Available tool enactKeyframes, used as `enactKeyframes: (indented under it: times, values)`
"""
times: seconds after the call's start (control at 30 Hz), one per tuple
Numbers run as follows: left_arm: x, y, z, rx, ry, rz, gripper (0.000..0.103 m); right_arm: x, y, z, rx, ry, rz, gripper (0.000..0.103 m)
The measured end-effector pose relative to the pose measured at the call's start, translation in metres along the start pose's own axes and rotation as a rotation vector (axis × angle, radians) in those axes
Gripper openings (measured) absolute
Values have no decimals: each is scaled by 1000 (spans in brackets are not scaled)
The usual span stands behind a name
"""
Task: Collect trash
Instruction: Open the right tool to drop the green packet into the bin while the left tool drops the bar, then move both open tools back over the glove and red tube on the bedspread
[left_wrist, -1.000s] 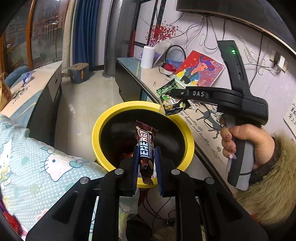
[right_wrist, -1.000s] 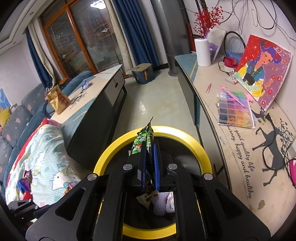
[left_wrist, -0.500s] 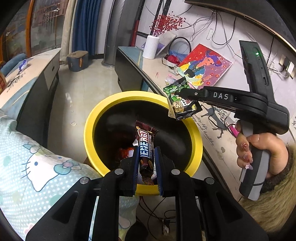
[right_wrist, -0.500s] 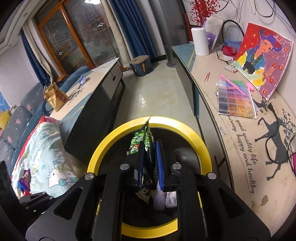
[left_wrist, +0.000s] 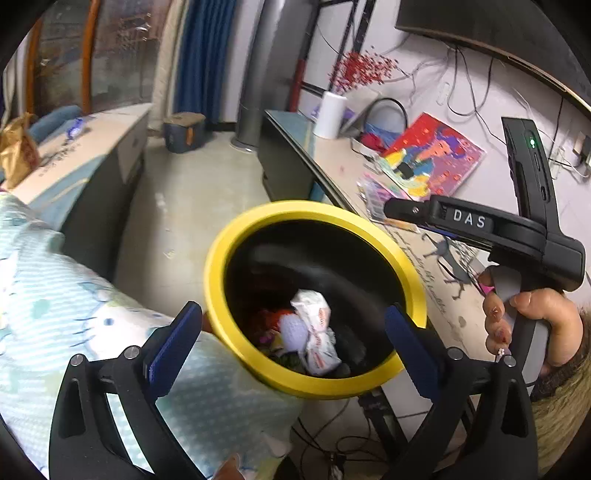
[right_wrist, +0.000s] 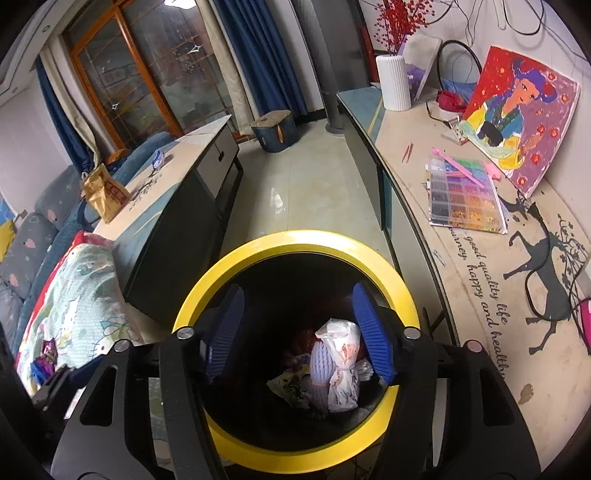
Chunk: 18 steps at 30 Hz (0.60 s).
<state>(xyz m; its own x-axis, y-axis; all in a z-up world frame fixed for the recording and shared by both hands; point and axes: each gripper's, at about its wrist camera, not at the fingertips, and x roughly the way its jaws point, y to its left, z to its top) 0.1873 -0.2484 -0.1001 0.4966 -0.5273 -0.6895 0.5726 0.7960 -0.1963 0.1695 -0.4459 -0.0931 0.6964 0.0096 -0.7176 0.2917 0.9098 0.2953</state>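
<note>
Both the left claw (left_wrist: 291, 332) and right claw (right_wrist: 297, 328) gape apart, empty, above the yellow-rimmed bin (right_wrist: 295, 242) holding crumpled wrappers (right_wrist: 341, 365).

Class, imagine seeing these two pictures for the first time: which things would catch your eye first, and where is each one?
The yellow-rimmed bin fills the lower centre of both views, with a white crumpled bag among the trash inside. Both open claws hang over it: the left claw and right claw. On the counter at right, a bright red painting leans against the wall.
</note>
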Motion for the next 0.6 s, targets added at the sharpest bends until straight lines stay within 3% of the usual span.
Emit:
enactKeyframes:
  times: [0.4,0.6]
  values:
    - [-58,24,-5,-36,-109,132,96,-17,48,-4,-119,-39,70,61]
    - [-89,50,-6,-99,-159,208,96,-25,76,-11,-171,-43,127,63]
